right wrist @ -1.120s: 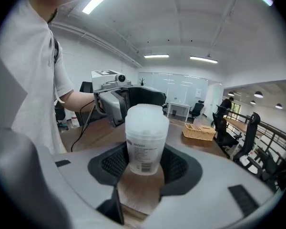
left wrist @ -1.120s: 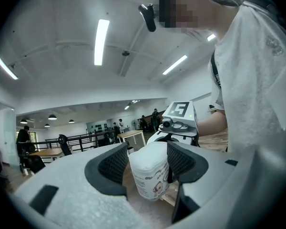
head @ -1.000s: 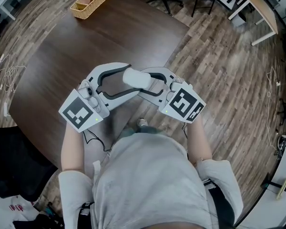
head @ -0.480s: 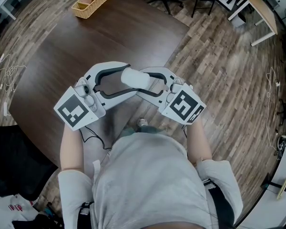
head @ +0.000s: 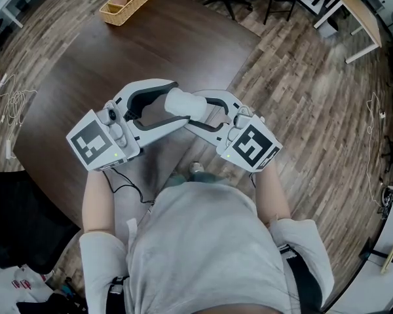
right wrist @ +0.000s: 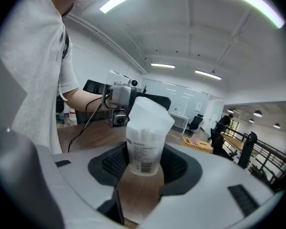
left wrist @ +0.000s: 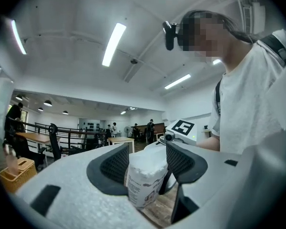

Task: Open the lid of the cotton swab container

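Two handheld grippers meet in front of the person's chest, above the near edge of a dark wooden table (head: 118, 51), and share one object: the cotton swab container (head: 185, 105).

1. Left gripper (head: 175, 104): the jaws are set narrow and both ribbed black pads press on the container's sides. The left gripper view shows the white packed swabs and part of a printed label between the pads.
2. Right gripper (head: 195, 110): the jaws are likewise narrow and clamp the opposite end of the container. In the right gripper view, the barcode label (right wrist: 144, 166) sits between the pads, and the translucent white far end points toward the left gripper.
3. Container position: it is held clear of the table, lying roughly level between the two grippers, which approach it from opposite sides. Whether the lid is seated or lifted cannot be determined.
4. Surroundings: a wicker basket (head: 126, 2) stands at the far corner of the table, well apart from the grippers. A black cable (head: 126, 190) hangs below the left gripper.
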A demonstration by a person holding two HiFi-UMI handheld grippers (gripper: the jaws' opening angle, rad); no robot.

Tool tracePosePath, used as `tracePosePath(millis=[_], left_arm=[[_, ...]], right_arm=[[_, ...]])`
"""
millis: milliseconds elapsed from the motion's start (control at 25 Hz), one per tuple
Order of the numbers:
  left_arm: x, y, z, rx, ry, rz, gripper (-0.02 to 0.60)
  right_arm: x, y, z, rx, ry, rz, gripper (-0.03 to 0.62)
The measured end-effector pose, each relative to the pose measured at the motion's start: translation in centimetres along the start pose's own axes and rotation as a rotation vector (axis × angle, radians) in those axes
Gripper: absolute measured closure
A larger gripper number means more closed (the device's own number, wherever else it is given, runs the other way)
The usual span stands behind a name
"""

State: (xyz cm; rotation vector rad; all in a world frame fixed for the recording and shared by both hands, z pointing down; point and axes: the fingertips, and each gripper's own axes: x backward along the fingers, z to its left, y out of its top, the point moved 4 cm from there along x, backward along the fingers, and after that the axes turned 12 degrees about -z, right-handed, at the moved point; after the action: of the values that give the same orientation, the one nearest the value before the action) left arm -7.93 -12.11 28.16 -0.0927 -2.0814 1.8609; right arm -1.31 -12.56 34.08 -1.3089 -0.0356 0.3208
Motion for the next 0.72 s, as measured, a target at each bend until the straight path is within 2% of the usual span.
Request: tracePosePath(millis=[320,720], left_arm=[[-0.4,1.1,0.4,-0.016,0.004,-0.043,0.336],[-1.3,1.5,3.2,-0.072,0.133,-0.062,0.339]], right_arm=[[0.2,0.5,-0.4,-0.018,-0.009,-0.023,0.401],[0.0,-1.0,0.5,0.003,0.016,0.033,0.401]])
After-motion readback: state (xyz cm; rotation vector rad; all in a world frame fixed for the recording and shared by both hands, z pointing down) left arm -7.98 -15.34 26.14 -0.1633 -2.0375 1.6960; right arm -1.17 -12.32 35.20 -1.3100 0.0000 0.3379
